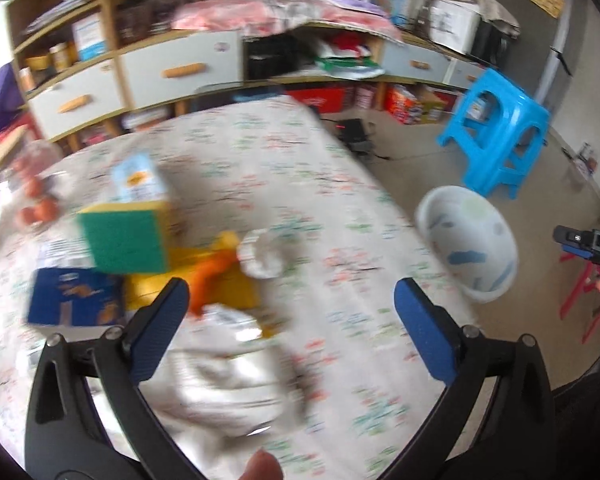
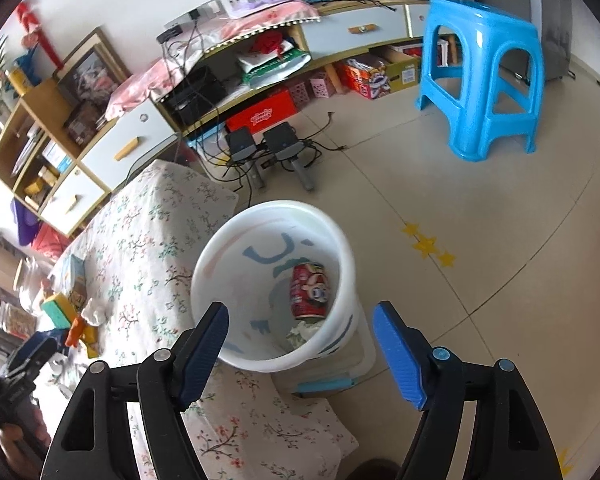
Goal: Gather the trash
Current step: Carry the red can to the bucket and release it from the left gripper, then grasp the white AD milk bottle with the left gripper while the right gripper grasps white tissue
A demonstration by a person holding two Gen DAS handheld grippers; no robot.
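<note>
Both the left gripper (image 1: pixel 290 312) and right gripper (image 2: pixel 300 344) gape with nothing between them. The white plastic bin (image 2: pixel 274 280) stands off the floral-clothed table's (image 2: pixel 148 240) edge, holding a red can (image 2: pixel 309 290) and crumpled paper (image 2: pixel 306 330)

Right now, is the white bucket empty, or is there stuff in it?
Not empty. The white bucket stands upright beside the table, and a red can lies inside with crumpled paper at the bottom.
</note>
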